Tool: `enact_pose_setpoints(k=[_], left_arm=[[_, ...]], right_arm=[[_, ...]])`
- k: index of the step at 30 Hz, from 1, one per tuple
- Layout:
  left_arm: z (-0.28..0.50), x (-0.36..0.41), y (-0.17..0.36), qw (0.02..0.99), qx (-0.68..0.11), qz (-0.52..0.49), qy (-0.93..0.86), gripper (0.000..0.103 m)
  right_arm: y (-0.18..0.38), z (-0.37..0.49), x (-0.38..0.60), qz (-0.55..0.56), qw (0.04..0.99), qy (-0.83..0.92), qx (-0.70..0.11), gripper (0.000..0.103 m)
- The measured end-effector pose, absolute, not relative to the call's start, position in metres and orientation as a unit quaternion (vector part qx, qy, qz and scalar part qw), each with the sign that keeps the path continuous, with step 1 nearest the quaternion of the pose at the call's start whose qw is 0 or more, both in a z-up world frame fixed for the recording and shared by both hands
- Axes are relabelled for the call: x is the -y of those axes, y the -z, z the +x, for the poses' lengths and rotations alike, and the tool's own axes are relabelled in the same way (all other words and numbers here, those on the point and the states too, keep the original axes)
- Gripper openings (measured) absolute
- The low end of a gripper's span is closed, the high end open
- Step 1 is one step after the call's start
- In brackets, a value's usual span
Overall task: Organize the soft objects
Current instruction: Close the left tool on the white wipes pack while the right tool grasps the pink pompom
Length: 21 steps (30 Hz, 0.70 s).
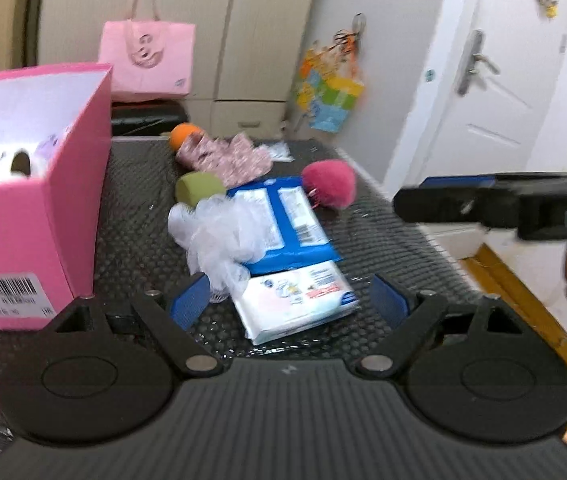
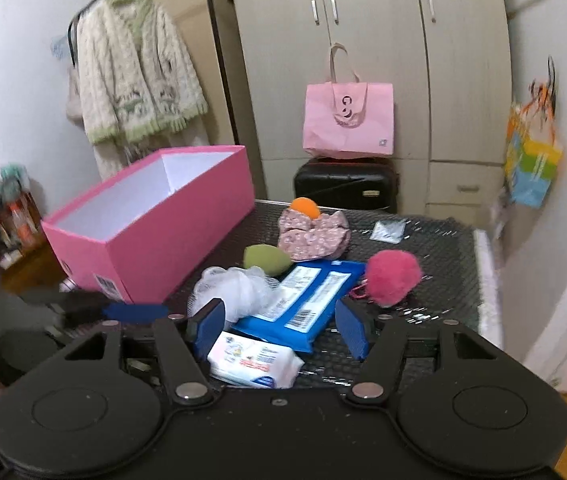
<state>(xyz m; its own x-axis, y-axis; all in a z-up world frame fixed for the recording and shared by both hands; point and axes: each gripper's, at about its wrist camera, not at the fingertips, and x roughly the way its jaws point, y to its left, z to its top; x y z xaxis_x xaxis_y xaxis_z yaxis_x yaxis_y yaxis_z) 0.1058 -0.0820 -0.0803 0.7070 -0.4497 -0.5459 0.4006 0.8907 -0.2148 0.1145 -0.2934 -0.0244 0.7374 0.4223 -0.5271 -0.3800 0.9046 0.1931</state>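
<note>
We hold both the left gripper point(image 1: 289, 300) and right gripper point(image 2: 279, 326), jaws apart and empty, framing the tissue pack point(image 1: 297, 304) low in frame, likely bound for the pink box point(image 1: 23, 216).

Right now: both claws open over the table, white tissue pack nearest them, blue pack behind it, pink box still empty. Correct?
One thing is wrong: the pink box is not empty. The left wrist view shows a paper roll and other items inside. The rest holds: left claw and right claw open, white tissue pack nearest, blue pack behind it.
</note>
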Motion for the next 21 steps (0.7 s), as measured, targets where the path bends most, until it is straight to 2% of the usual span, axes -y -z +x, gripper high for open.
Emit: enact_pose_setpoints(k=[8, 11, 13, 21], left_arm=[[0.104, 0.103, 0.104, 0.930, -0.318, -0.050, 0.175, 0.088], [0.101, 0.112, 0.105, 0.933, -0.316, -0.051, 0.164, 0.090], [0.099, 0.118, 0.103, 0.938, -0.305, -0.043, 0.158, 0.095], [0.107, 0.140, 0.108, 0.945, -0.304, -0.019, 0.118, 0.096]], right_arm=[[0.041, 0.141, 0.297, 0.025, 0.945, -0.177, -0.275, 0.068], [0.041, 0.152, 0.301, 0.015, 0.947, -0.167, -0.274, 0.068], [0.040, 0.158, 0.304, 0.010, 0.948, -0.164, -0.274, 0.068], [0.044, 0.180, 0.318, -0.010, 0.946, -0.158, -0.284, 0.072]])
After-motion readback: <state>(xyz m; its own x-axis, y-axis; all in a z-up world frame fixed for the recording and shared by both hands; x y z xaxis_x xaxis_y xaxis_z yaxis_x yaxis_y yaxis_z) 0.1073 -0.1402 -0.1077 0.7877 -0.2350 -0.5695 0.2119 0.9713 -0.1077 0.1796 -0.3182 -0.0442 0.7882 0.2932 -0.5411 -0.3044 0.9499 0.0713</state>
